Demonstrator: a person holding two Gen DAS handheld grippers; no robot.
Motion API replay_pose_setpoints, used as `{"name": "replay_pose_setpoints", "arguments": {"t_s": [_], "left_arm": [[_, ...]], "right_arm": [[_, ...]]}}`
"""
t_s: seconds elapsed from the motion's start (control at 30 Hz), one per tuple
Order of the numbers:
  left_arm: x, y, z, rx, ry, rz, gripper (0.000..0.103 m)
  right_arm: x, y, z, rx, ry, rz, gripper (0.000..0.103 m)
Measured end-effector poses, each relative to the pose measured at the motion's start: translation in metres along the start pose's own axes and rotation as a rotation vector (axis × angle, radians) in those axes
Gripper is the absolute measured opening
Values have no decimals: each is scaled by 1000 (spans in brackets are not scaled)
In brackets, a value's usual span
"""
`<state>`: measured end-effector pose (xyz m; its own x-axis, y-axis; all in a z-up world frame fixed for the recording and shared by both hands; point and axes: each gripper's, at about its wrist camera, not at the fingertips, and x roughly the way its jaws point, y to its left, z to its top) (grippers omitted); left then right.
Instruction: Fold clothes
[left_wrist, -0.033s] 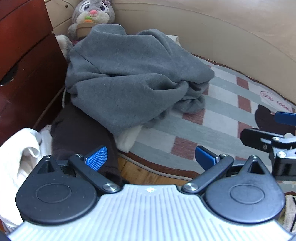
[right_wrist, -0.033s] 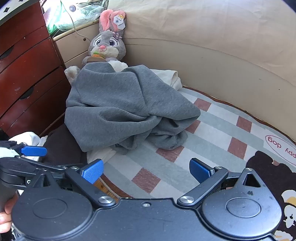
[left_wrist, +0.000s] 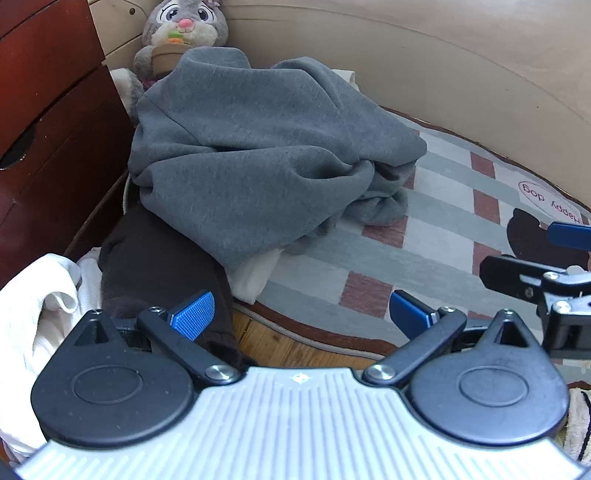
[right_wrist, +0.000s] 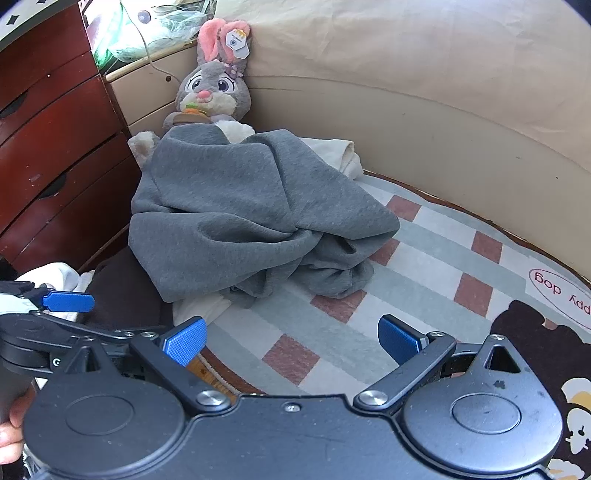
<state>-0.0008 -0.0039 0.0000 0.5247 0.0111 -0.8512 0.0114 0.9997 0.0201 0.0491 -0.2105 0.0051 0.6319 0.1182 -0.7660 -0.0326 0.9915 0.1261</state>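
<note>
From the red-brown dresser (right_wrist: 55, 147) rightward, the left tongs (left_wrist: 301, 317) gape empty, a crumpled grey sweatshirt (right_wrist: 240, 218) lies heaped on the checked mat (right_wrist: 424, 258) below a plush rabbit (right_wrist: 212, 88), and the right tongs (right_wrist: 291, 341) gape empty.

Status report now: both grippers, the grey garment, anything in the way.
Left gripper open, empty. Right gripper open, empty. Grey garment heaped, unfolded, untouched. Plush rabbit behind it, dark brown cloth partly underneath.

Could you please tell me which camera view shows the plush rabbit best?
The right wrist view: the plush rabbit shows its ears, face and tag above the grey garment. The left wrist view crops its ears at the top edge.
</note>
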Motion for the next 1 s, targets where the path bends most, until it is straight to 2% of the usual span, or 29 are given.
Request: {"name": "replay_pose_setpoints", "arguments": {"t_s": [0.2,0.3,0.4,1.0], "left_arm": [[-3,-16,-2,29,-45,53,103],[-9,3,3,-23,-42,-21,103],[-8,13,6,-17,-50,-29,103],[-5,8,3,-29,-18,-40,103]], "right_arm": [[1,-3,-1,5,-12,4,101],[1,-4,-1,7,-17,6,101],[1,-3,-3,7,-18,11,101],[1,-5,-4,26,-14,5,101]]}}
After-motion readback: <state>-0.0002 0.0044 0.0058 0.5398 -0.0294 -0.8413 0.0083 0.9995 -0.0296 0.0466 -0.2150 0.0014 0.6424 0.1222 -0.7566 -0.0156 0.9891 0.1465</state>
